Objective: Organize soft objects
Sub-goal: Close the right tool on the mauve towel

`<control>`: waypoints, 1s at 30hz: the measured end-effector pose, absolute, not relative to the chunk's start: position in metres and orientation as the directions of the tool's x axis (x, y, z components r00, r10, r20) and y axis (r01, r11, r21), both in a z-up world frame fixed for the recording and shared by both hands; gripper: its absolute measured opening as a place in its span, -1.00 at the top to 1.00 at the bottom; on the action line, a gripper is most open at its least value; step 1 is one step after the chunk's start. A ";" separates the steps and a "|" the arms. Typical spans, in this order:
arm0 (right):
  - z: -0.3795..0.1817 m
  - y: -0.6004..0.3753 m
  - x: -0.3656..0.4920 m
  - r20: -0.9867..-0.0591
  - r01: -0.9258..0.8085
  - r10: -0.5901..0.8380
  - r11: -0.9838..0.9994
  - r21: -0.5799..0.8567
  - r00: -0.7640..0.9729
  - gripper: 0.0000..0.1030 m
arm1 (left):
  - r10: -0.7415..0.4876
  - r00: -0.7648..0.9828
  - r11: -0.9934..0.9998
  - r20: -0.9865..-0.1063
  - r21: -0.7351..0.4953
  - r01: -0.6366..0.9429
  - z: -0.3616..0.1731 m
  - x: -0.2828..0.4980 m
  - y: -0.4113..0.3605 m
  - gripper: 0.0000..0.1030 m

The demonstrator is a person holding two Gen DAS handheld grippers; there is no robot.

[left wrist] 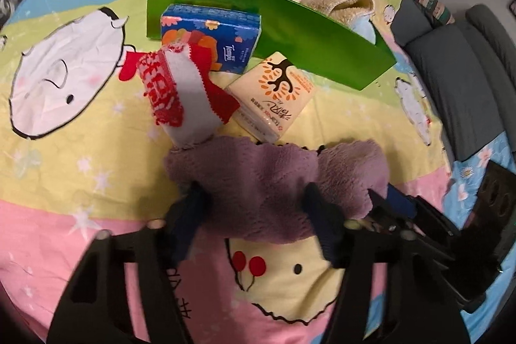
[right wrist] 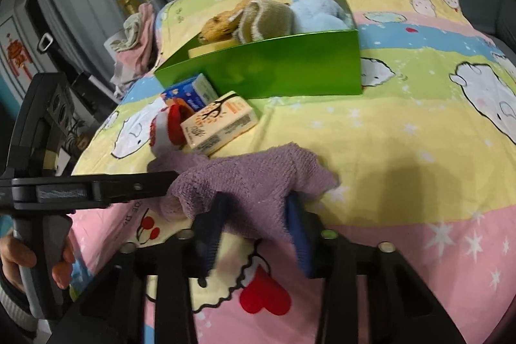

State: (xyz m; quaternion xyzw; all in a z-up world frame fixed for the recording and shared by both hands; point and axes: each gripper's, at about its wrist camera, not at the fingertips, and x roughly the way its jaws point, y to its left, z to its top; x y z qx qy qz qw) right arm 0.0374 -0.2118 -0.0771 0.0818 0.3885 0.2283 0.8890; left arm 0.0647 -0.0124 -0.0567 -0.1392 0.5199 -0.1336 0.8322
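Fingers (left wrist: pixel 196 202) of both grippers are pinched on the purple cloth (left wrist: pixel 274 182) near on the bed, while several soft things are already stowed in the far green box (right wrist: pixel 274 66), tissue packs (left wrist: pixel 271 95) and sock (left wrist: pixel 180 92) left outside.

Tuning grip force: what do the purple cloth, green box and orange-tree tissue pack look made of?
Purple cloth: looks like plush microfibre or terry; fuzzy matte pile, limp folds.
Green box: likely thin glossy card; flat stiff walls with sheen, possibly laminated.
Orange-tree tissue pack: printed plastic film over soft tissue, by its slight gloss and rounded edges.
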 end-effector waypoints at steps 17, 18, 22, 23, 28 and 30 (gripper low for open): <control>-0.047 -0.187 0.004 -0.588 -0.451 0.564 0.823 0.345 0.580 0.73 | -0.479 0.486 0.862 -0.731 -0.497 0.102 -0.032 0.030 0.012 0.85; -0.046 -0.186 0.002 -0.587 -0.454 0.566 0.822 0.344 0.579 0.73 | -0.485 0.487 0.858 -0.726 -0.503 0.106 -0.031 0.027 0.012 0.86; -0.037 -0.184 -0.005 -0.583 -0.467 0.565 0.821 0.329 0.584 0.73 | -0.501 0.494 0.849 -0.710 -0.514 0.121 -0.023 0.019 0.012 0.87; -0.034 -0.184 -0.007 -0.578 -0.470 0.567 0.820 0.327 0.587 0.73 | -0.505 0.495 0.847 -0.707 -0.517 0.126 -0.021 0.019 0.010 0.87; -0.017 -0.186 -0.015 -0.545 -0.483 0.577 0.814 0.323 0.608 0.73 | -0.526 0.510 0.834 -0.681 -0.529 0.156 -0.005 0.011 0.009 0.87; -0.012 -0.186 -0.017 -0.534 -0.488 0.581 0.811 0.322 0.614 0.73 | -0.527 0.522 0.835 -0.671 -0.525 0.167 0.001 0.009 0.009 0.87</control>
